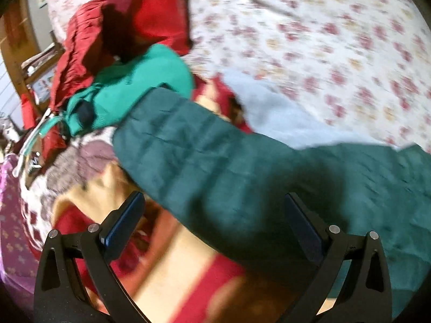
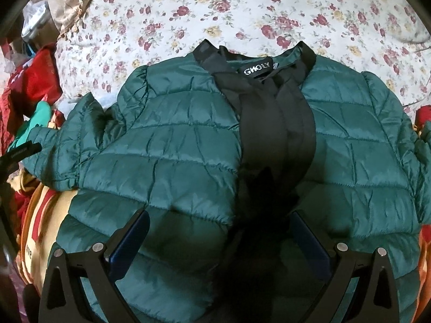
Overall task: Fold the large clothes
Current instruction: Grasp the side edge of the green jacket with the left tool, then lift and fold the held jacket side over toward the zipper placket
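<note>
A dark green quilted puffer jacket point(image 2: 167, 145) lies front-up on the bed, its black collar and lining point(image 2: 272, 113) open down the middle. Its left sleeve point(image 2: 67, 140) is folded in over the body. In the blurred left wrist view the same sleeve point(image 1: 215, 156) runs across the middle. My left gripper point(image 1: 215, 204) is open, just above the sleeve's lower edge. My right gripper point(image 2: 221, 223) is open over the jacket's lower front, holding nothing. The left gripper's tip point(image 2: 21, 150) shows at the left edge of the right wrist view.
A floral bedsheet point(image 2: 215, 8) covers the bed beyond the jacket. A pile of red point(image 1: 129, 27) and bright green clothes point(image 1: 140, 80) lies to the left. A red and cream blanket point(image 1: 183, 269) lies under the jacket's near edge. A light blue cloth point(image 1: 269, 107) lies beside the sleeve.
</note>
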